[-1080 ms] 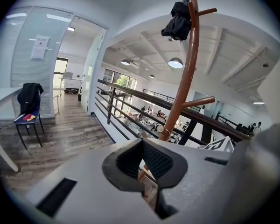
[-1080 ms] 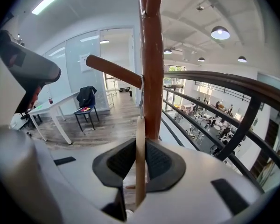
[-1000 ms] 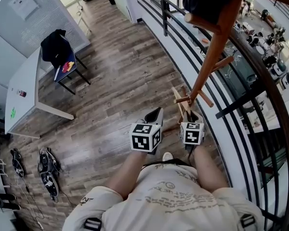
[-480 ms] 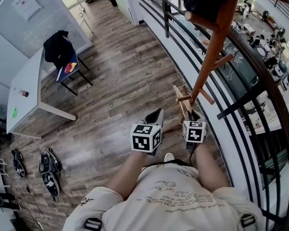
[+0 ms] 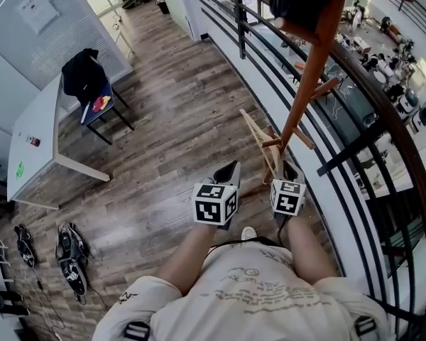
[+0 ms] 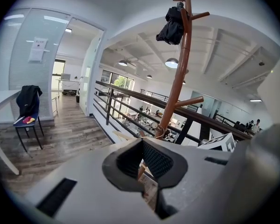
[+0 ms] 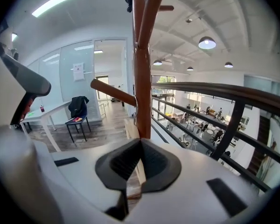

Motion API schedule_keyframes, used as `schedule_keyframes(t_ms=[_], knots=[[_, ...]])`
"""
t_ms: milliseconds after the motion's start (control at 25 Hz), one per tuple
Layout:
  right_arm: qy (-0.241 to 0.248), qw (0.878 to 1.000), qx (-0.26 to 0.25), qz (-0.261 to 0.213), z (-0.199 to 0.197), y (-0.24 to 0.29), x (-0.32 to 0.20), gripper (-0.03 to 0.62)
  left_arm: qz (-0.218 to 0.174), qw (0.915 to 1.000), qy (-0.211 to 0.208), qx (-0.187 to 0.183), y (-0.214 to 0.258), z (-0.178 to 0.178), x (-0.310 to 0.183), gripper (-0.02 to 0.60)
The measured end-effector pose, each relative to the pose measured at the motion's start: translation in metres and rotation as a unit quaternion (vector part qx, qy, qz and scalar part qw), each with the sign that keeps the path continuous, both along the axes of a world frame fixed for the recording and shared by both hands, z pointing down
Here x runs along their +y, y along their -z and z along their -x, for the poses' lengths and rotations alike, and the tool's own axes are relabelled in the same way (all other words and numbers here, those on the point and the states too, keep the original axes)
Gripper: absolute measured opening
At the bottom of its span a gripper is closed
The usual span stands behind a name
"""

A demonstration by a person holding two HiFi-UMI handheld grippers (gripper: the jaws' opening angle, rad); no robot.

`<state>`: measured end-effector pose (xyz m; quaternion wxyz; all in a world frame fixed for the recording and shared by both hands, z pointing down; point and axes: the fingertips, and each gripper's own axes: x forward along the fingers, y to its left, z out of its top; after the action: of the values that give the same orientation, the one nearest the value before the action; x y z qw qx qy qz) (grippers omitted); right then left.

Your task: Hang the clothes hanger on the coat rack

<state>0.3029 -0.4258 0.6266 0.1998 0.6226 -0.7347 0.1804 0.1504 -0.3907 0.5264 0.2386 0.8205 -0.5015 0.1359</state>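
A pale wooden clothes hanger [image 5: 254,130] slants up beside the brown coat rack pole [image 5: 309,77], its metal hook close to a low peg [image 5: 271,146]. My right gripper [image 5: 287,170] is shut on the hanger's lower end. In the right gripper view the hanger [image 7: 130,127] runs from between the closed pads up to the pole [image 7: 141,78]. My left gripper [image 5: 231,168] hangs just left of it, jaws together and holding nothing. From the left gripper view the rack [image 6: 175,92] rises ahead, with a black garment [image 6: 170,27] on its top pegs.
A black railing [image 5: 355,141] curves right behind the rack, with a drop beyond it. To the left stand a white table [image 5: 35,141] and a chair with a dark jacket [image 5: 85,77]. Shoes [image 5: 67,251] lie on the wooden floor at the lower left.
The right gripper's jaws have closed on the hanger and risen slightly. The hanger's far end has tipped up and to the left. The left gripper has stayed put.
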Motion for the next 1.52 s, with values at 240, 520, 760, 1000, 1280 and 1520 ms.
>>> schedule_keyframes(t_ms=[240,520,760,1000,1280,1520], knots=[[-0.021,0.999,-0.023,-0.02,0.004,0.027,0.011,0.002,-0.013,0.9998,-0.017,-0.003,0.012,0.005,0.006,0.003],[-0.023,0.997,-0.032,-0.063,0.025,0.073,0.033,0.002,-0.031,0.9986,-0.041,0.004,0.023,0.009,0.012,0.003],[-0.018,0.992,-0.068,-0.107,0.042,0.128,0.048,0.002,-0.058,0.9955,-0.073,0.018,0.045,0.004,0.016,0.004],[-0.02,0.983,-0.075,-0.165,0.052,0.18,0.065,0.002,-0.091,0.9911,-0.095,0.019,0.064,0.002,0.021,0.003],[-0.023,0.982,-0.066,-0.176,0.059,0.193,0.087,0.002,-0.134,0.9852,-0.105,-0.013,0.076,0.0,0.028,0.003],[-0.036,0.984,-0.064,-0.161,0.06,0.18,0.092,0.002,-0.144,0.9817,-0.121,-0.028,0.072,-0.005,0.034,0.003]])
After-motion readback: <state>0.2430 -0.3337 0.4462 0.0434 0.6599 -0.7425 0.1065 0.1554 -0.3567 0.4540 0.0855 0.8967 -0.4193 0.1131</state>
